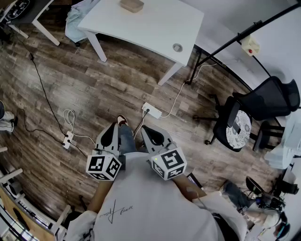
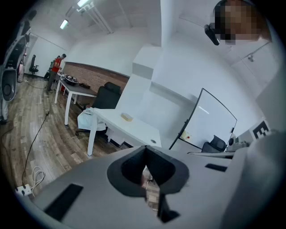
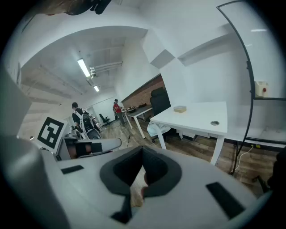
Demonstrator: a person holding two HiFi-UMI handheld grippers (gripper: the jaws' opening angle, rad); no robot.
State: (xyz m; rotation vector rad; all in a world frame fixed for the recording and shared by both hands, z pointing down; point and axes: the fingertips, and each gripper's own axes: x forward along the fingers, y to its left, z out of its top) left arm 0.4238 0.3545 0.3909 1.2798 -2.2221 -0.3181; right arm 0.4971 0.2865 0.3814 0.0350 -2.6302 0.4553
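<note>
Both grippers are held close to the person's chest, over the wooden floor and pointing ahead. In the head view my left gripper (image 1: 114,126) and right gripper (image 1: 145,129) sit side by side, each with its marker cube behind it. Each one's jaws meet at the tips with nothing between them, as the left gripper view (image 2: 145,148) and the right gripper view (image 3: 142,148) show. A white table (image 1: 150,23) stands well ahead, carrying a small tan block (image 1: 131,5). The same block appears in the gripper views (image 2: 127,117) (image 3: 180,108).
A white power strip (image 1: 151,110) and a second one (image 1: 68,139) lie on the floor with cables trailing. A black office chair (image 1: 263,106) stands at the right beside a black-framed board stand (image 1: 235,40). Other people stand far off in the room (image 3: 117,108).
</note>
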